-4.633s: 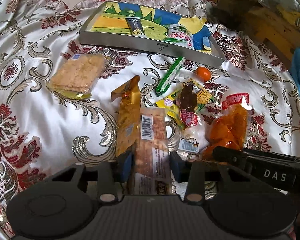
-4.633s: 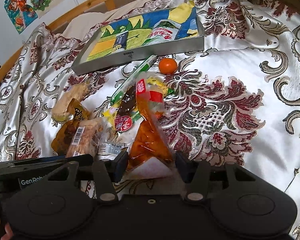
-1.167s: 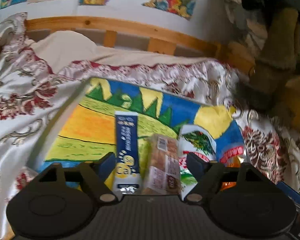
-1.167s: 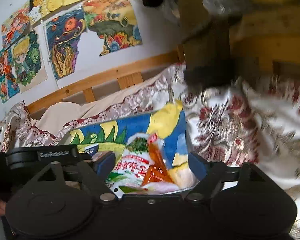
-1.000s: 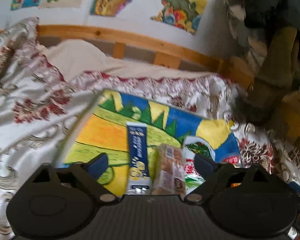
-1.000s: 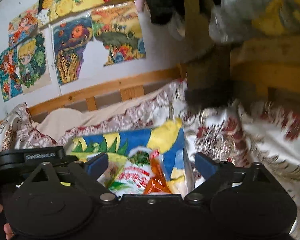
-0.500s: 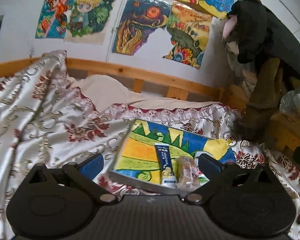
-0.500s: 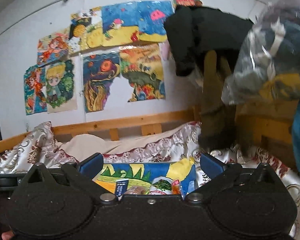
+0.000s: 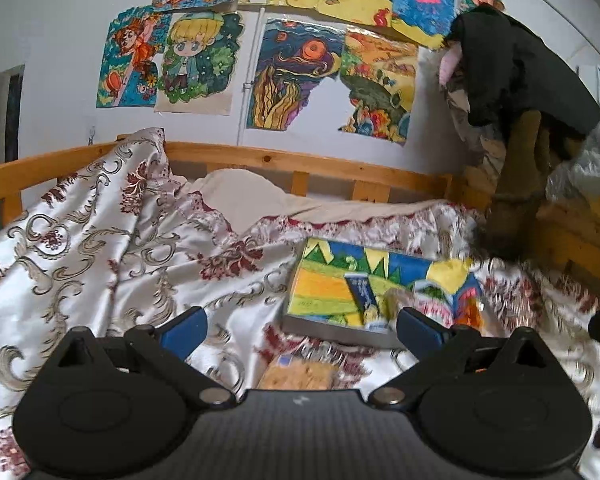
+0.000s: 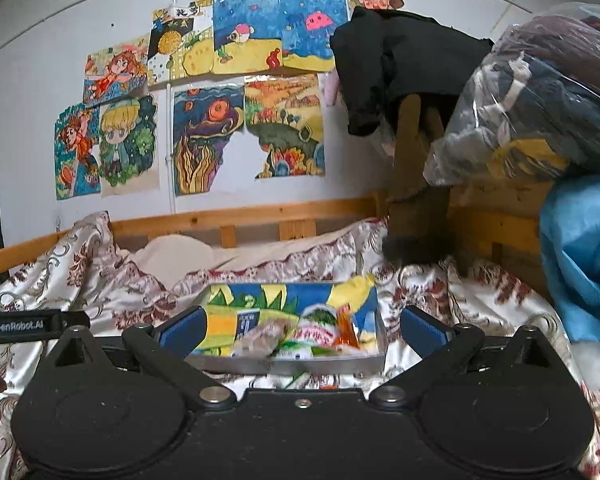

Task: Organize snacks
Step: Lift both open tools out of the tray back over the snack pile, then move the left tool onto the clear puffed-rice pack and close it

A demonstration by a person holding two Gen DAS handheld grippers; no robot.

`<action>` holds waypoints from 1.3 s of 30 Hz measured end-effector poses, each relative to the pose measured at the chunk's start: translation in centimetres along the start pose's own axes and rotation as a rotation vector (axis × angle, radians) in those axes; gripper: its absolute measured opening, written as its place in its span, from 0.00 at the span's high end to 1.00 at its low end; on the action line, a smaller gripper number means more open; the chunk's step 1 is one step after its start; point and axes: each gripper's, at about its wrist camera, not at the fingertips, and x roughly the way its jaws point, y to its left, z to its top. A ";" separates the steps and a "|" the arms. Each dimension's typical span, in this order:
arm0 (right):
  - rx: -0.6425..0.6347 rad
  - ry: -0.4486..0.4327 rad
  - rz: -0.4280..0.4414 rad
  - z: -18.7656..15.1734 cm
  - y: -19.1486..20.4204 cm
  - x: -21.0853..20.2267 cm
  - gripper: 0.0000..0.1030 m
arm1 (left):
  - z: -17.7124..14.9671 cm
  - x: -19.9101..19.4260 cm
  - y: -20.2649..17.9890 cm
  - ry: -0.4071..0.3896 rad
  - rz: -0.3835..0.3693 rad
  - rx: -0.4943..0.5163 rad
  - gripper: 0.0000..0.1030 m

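The bed is covered by a slippery satin quilt; the tray rests on it, holding several snack packets; a cracker pack lies outside; left gripper and right gripper both spread wide, empty; risk: a packet may slide during pickup.

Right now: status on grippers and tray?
Left gripper open, empty. Right gripper open, empty. Tray holds several snacks. Cracker pack outside tray, on bedspread.
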 end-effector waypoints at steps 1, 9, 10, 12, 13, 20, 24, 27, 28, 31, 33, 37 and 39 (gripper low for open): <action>-0.001 0.006 0.000 -0.3 0.2 -0.4 0.01 | -0.4 -0.3 0.1 0.004 0.000 0.008 0.00; -0.016 0.084 0.000 -2.4 1.5 -3.0 0.01 | -3.5 -1.8 1.2 0.045 0.014 0.062 0.00; -0.022 0.104 -0.010 -2.7 1.7 -3.3 0.01 | -3.8 -1.8 1.3 0.045 0.021 0.071 0.00; -0.024 0.133 -0.012 -3.2 2.0 -3.7 0.01 | -4.5 -1.7 1.6 0.043 0.033 0.094 0.00; -0.021 0.143 -0.011 -3.5 2.1 -3.9 0.01 | -4.7 -1.6 1.7 0.051 0.037 0.104 0.00; -0.011 0.221 0.002 -5.1 2.6 -4.0 0.01 | -5.9 -0.9 2.1 0.092 0.043 0.144 0.00; -0.033 0.254 0.003 -5.6 3.1 -3.1 0.01 | -6.3 -0.5 1.8 0.117 0.041 0.186 0.00; -0.034 0.276 0.010 -6.0 3.2 -2.7 0.01 | -6.5 -0.2 1.9 0.140 0.036 0.187 0.00; -0.033 0.284 0.011 -6.1 3.3 -2.5 0.01 | -6.6 0.0 2.0 0.147 0.035 0.186 0.00; -0.030 0.314 0.012 -6.5 3.3 -1.9 0.01 | -6.6 0.4 2.1 0.168 0.033 0.183 0.00; -0.030 0.332 0.015 -6.7 3.4 -1.5 0.01 | -6.5 0.9 2.2 0.195 0.028 0.174 0.00; -0.020 0.367 0.030 -7.0 3.5 -1.1 0.01 | -6.7 2.0 2.5 0.252 0.009 0.158 0.00; -0.020 0.374 0.031 -7.0 3.5 -0.9 0.01 | -6.8 2.4 2.5 0.259 0.012 0.161 0.00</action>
